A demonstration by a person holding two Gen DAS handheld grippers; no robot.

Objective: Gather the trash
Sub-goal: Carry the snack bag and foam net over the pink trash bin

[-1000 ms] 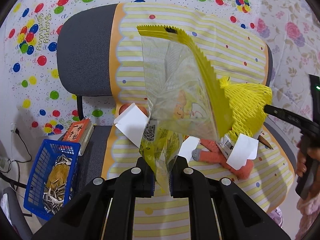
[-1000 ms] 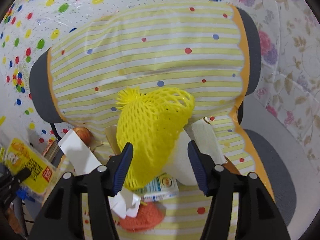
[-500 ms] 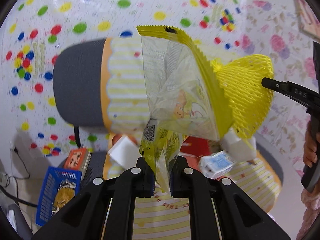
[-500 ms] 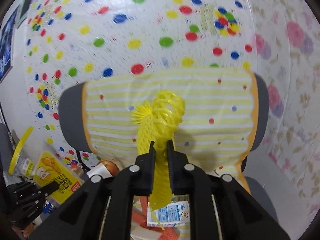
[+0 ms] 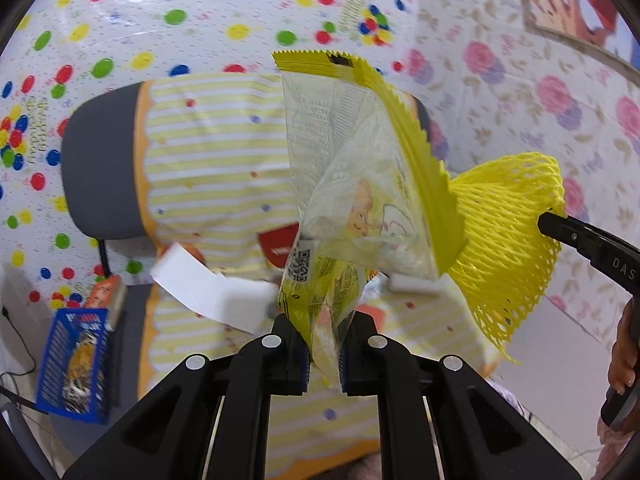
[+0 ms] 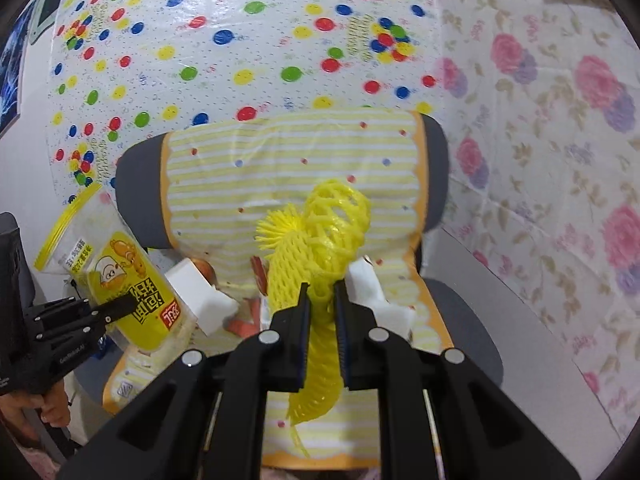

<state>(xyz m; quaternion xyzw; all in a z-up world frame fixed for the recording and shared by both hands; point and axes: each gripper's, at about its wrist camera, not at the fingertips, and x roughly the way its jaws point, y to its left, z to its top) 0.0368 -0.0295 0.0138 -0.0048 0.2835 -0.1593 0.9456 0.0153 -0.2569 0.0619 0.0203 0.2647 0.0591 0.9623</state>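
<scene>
Holding two bits of trash off the chair at once: the left gripper (image 5: 323, 354) was pinching a crinkly yellow-and-clear plastic snack bag (image 5: 360, 184), the right gripper (image 6: 321, 312) clamped on a yellow foam fruit net (image 6: 320, 248). Still left on the striped chair seat (image 6: 420, 292): white foam blocks (image 6: 200, 296) and orangey scraps. Only the left view showed the blue plastic basket (image 5: 74, 356) beside the chair.

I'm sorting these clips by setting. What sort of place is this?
Probably a room at home, set up for recording: an office chair under a striped cover, patterned plastic sheets on the walls, and a blue basket of scraps beside it.
</scene>
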